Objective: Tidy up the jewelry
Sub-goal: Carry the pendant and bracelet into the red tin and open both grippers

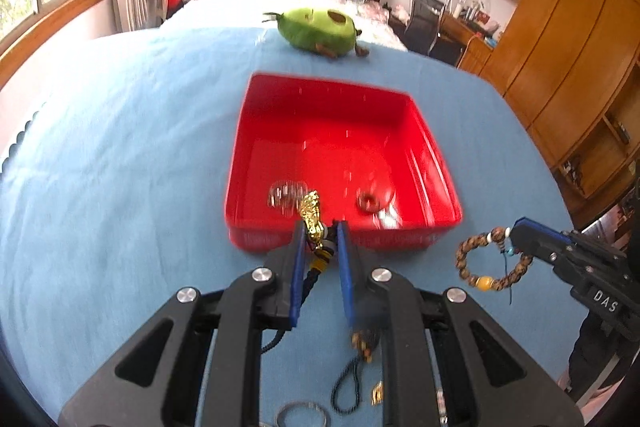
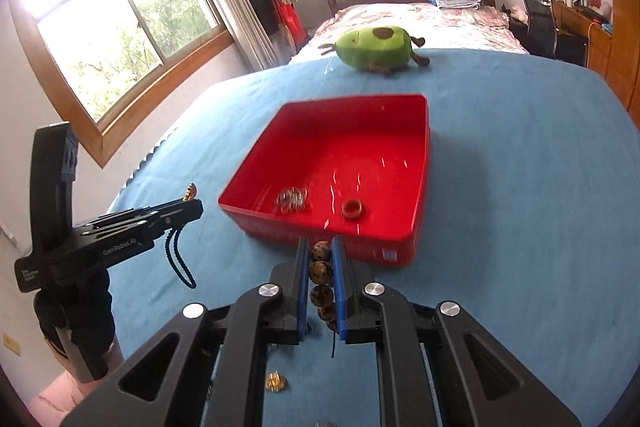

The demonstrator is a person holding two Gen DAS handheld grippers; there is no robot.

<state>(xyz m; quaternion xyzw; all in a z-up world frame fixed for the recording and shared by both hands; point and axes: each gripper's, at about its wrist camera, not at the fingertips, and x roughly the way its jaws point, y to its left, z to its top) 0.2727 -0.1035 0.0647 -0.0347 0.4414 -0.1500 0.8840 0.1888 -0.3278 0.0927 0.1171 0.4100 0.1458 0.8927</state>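
Observation:
A red tray (image 1: 276,99) (image 2: 420,155) lies on the blue cloth. Inside it rest a clear bead bracelet (image 1: 287,194) (image 2: 291,199) and a brown ring (image 1: 369,202) (image 2: 353,208). My left gripper (image 1: 320,229) (image 2: 197,202) is shut on a gold charm pendant (image 1: 311,215) with a dark cord (image 2: 179,261) hanging below, just before the tray's near wall. My right gripper (image 2: 320,247) (image 1: 514,231) is shut on a brown wooden bead bracelet (image 2: 321,273) (image 1: 468,267), which dangles to the tray's right in the left wrist view.
A green avocado plush (image 1: 316,29) (image 2: 376,49) lies beyond the tray. Loose pieces stay on the cloth under the grippers: a metal ring (image 1: 302,413), a dark cord (image 1: 346,387), a gold clasp (image 1: 376,393), a gold charm (image 2: 277,383). A bed, windows and wooden cabinets stand behind.

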